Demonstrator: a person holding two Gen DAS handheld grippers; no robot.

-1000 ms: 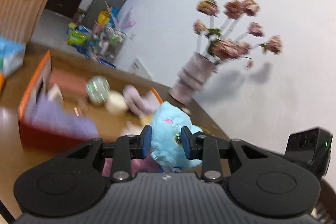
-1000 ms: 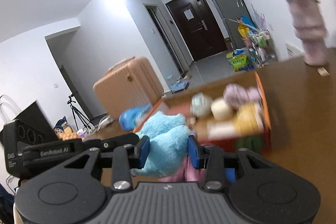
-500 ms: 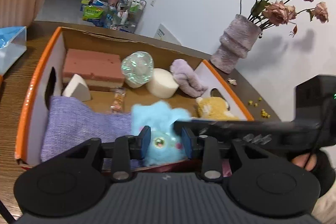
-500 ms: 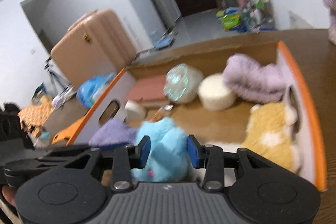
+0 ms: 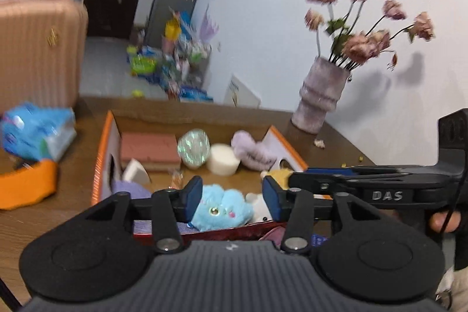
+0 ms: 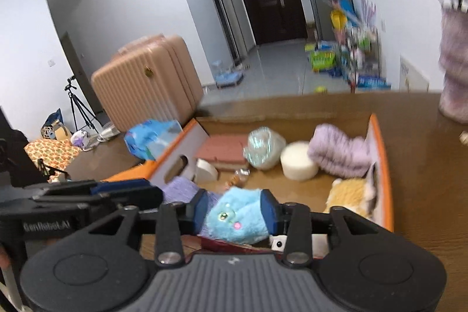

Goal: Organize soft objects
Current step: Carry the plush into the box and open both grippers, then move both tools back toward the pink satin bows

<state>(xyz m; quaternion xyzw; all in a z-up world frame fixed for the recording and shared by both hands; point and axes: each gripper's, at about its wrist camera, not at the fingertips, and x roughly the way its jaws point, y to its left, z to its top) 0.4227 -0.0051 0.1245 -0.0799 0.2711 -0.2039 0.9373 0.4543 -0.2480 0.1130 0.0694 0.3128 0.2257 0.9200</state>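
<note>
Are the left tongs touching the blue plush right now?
Apart. Right wrist view: the left tongs, whose jaws have just been opening, end short of the blue plush, purple cloth showing between.

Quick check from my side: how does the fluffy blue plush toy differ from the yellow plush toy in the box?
The fluffy blue plush toy is sky blue and lies at the cardboard box's near edge, between the blue pads of the right gripper. The yellow plush toy is pale yellow with white patches, tucked against the box's right wall, away from either gripper. Both are furry soft toys inside the same box.

Bright indoor light, motion blur throughout, fisheye-bent edges, dark corners
</note>
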